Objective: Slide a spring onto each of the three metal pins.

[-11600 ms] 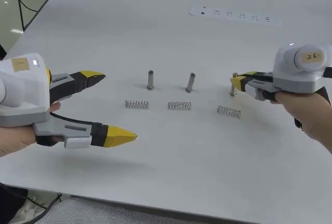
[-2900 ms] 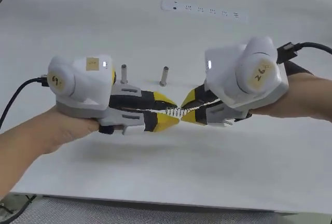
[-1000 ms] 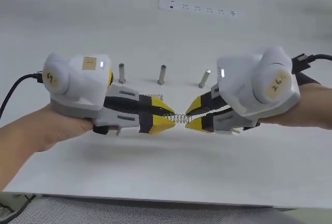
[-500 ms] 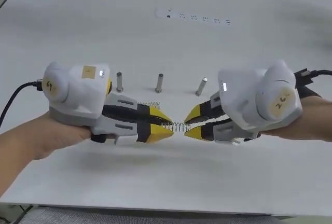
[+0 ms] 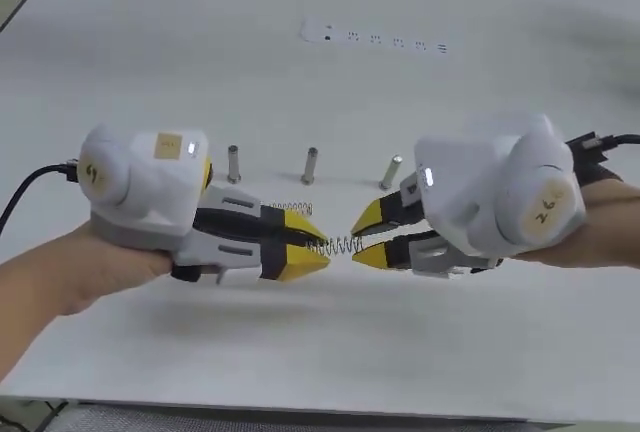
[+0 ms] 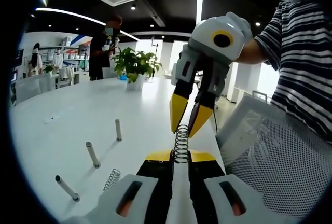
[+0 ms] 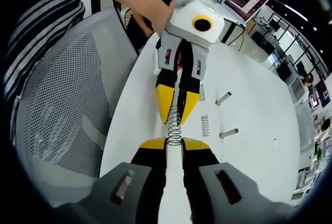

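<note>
White table (image 5: 300,352) holds three pins (image 5: 310,165), two loose springs (image 7: 205,125), a power strip (image 5: 372,37).

Both ends of the held spring (image 5: 342,244) vanish between the closed jaws of the left gripper (image 5: 322,249) and the right gripper (image 5: 355,241), so the depth of each bite cannot be told. A second spring (image 5: 290,209) peeks over the left gripper, its near side covered. Near the far edge of the tabletop (image 5: 300,352), the power strip (image 5: 372,36) is blurred, its sockets too small to read.

White workbench (image 5: 300,352), power strip (image 5: 372,37) lying on it — potted plant (image 6: 134,64), mesh chair (image 7: 62,105)
</note>
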Demonstrator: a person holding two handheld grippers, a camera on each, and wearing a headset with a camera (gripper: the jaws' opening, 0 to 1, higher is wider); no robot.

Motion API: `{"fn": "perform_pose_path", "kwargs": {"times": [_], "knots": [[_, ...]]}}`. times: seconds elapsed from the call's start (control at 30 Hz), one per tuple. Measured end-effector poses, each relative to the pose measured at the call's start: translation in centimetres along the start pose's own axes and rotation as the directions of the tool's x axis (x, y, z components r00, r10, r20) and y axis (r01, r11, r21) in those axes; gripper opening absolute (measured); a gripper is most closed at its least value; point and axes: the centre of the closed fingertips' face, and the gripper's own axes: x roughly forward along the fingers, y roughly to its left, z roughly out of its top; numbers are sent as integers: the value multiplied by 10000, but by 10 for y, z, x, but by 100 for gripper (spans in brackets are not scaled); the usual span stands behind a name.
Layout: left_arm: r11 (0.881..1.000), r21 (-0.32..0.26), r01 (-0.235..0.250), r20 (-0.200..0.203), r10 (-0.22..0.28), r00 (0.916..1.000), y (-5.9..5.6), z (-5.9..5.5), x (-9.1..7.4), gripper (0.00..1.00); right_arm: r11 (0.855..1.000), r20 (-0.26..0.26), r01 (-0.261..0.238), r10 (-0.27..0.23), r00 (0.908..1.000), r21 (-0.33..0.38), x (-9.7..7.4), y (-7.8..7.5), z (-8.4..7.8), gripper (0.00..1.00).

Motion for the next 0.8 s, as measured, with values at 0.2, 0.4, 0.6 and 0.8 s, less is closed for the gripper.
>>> {"fn": "perform_pose_path", "kwargs": {"times": [0.2, 0.4, 0.6, 0.8], "knots": [[10000, 29, -33, -35, 33, 10000, 1, -1, 0, 7, 9998, 160, 37, -34, 9999, -211, -5, -3, 7, 12], [10000, 46, -18, -91, 19, 10000, 0, -2, 0, 7, 10000, 664, 19, -25, 9978, 88, -8, -5, 18, 12], [9999, 94, -35, -98, 36, 9999, -1, -4, 1, 7, 9979, 1373, 86, -173, 9904, 636, -9, -8, 29, 12], [10000, 48, -80, -39, 80, 10000, -1, -3, 1, 7, 9974, 1454, 51, -154, 9893, 713, -7, -9, 32, 12]]}}
